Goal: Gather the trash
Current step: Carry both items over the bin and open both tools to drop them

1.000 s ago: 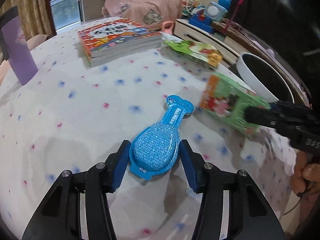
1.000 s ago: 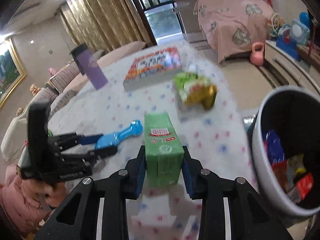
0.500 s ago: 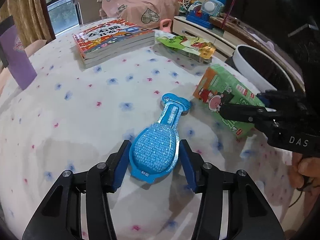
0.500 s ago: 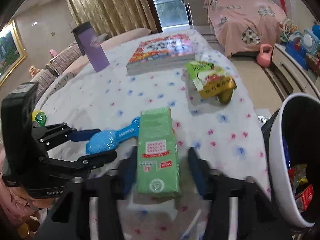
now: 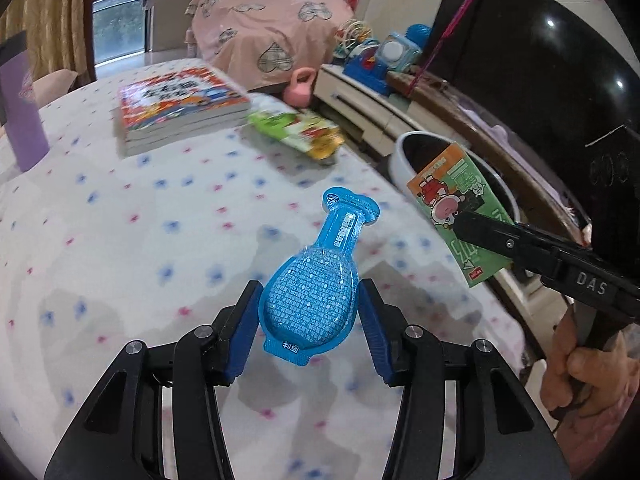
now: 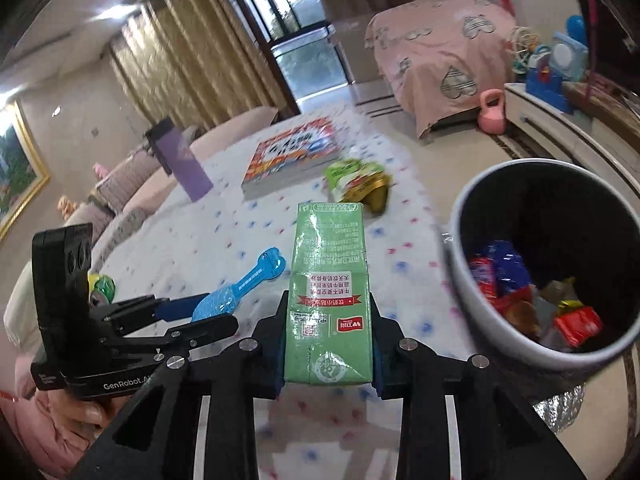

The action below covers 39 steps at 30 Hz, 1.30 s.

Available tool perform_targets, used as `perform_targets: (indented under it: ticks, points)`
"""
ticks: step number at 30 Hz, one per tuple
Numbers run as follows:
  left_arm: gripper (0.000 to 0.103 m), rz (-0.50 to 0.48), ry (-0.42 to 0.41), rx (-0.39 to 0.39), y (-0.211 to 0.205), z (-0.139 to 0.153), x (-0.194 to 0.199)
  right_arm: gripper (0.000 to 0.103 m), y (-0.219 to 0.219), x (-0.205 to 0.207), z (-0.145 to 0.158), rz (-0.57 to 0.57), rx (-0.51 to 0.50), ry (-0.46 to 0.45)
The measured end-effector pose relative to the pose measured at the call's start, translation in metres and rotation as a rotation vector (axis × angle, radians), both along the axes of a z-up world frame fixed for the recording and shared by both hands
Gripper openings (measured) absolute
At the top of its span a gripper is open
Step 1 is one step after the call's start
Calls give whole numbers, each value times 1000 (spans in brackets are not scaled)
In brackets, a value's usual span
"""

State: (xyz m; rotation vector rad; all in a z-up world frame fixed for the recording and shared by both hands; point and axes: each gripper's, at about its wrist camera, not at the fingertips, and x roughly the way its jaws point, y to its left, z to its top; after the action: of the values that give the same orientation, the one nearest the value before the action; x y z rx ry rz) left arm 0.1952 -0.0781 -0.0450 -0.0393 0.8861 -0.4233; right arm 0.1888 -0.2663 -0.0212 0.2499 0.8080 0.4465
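A: Since both pieces of trash ride clear of the bench, calling this the carry step. Green carton (image 6: pixel 329 300) clamped at its lower half in the right claw (image 6: pixel 329 344), long axis pointing forward, bottom end toward the camera. Gripped low, probably so the length hangs past the pads and drops free over the bin.

B: And the blue one?

A: Blue blister pack (image 5: pixel 310 296), wide round end pinched between the pads of the left claw (image 5: pixel 308 308), narrow neck sticking out ahead. Lifted too, shadow on the cloth underneath. Held by the fat end, likely because the neck gives nothing to squeeze.

B: Bin location?

A: Trash bin (image 6: pixel 464 216) on the floor just off the bench edge, right of the carton, mouth open, wrappers already inside. Placed low beside the edge, so a short reach out and a release should do. In the left view, carton already overlapping the bin rim.

B: Anything left on the bench?

A: Green-and-yellow snack bag (image 6: pixel 360 184) near the far edge, apparently next to go. Stack of books (image 6: pixel 296 156) and purple bottle (image 6: pixel 180 160) further back, not trash by the look. Small green-yellow thing behind the left claw body, too hidden to name.

B: Risk?

A: Blister pack thin and slick, could twist between the pads. Carton solid.
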Motion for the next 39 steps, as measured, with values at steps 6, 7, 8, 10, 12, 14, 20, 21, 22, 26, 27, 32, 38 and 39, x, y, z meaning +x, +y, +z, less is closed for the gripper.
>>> perform_targets:
  ticks: [6, 7, 8, 10, 12, 14, 20, 21, 22, 26, 27, 32, 38, 39]
  points:
    - [48, -35, -20, -14, -25, 12, -2, 31, -36, -13, 7, -79, 7, -15]
    - [48, -40, -24, -15, -29, 13, -2, 31, -41, -14, 8, -89, 8, -17]
    - [48, -44, -25, -16, -32, 14, -2, 31, -45, -16, 9, -99, 9, -18]
    - [48, -55, -32, -15, -41, 18, -1, 31, -54, -19, 10, -118, 7, -20]
    - [48, -62, -34, -16, -46, 20, -2, 31, -65, -21, 11, -140, 9, -24]
    - [48, -70, -37, -16, -54, 22, 0, 31, -73, -23, 12, -154, 10, -27]
    - [48, -97, -55, -10, -75, 32, 3, 31, -96, -24, 17, -197, 17, -38]
    - [48, -100, -57, -10, -78, 33, 3, 31, -100, -24, 17, -205, 17, -39]
    - [48, -105, -60, -8, -83, 34, 4, 31, -104, -23, 18, -212, 18, -40]
    - [48, -121, -64, -6, -96, 37, 9, 31, -116, -21, 19, -232, 18, -41]
    - [48, -128, -66, -4, -101, 38, 10, 31, -118, -20, 19, -234, 15, -41]
    - [48, -147, -63, 7, -118, 37, 18, 31, -126, -14, 18, -243, 3, -35]
    - [48, -163, -61, 20, -137, 37, 29, 31, -136, -5, 15, -257, -7, -22]
    - [48, -165, -60, 23, -139, 37, 31, 31, -138, -3, 15, -260, -11, -20]
